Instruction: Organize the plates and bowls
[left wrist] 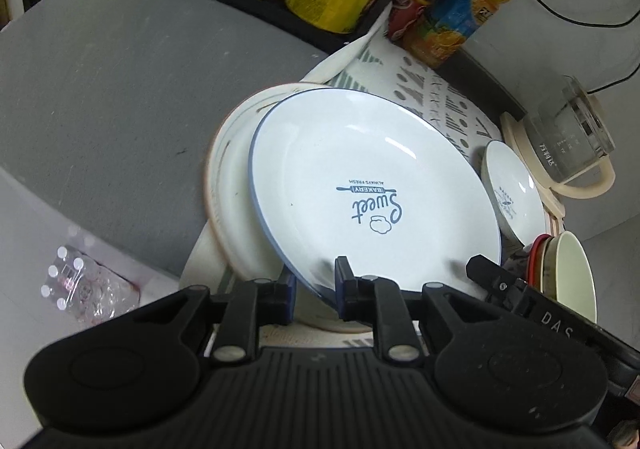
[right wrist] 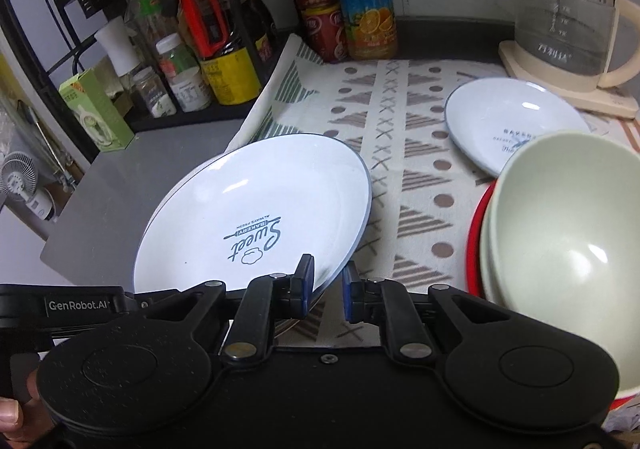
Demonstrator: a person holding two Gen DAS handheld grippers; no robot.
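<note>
Both the left gripper (left wrist: pixel 316 283) and right gripper (right wrist: pixel 326 291) are pinching the blue-rimmed plate (left wrist: pixel 372 189) by its near rim, tilting it mid-frame above the brown-rimmed plate (left wrist: pixel 226 177) lying lower left

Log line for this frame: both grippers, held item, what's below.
left gripper: shut on blue-rimmed plate | right gripper: shut on same rim | plate tilted over brown-rimmed plate

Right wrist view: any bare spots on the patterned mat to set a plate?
Free: the patterned mat between the big blue-rimmed plate and the small plate, back to the juice bottle. Crowded: right side, stacked bowls and kettle.
</note>
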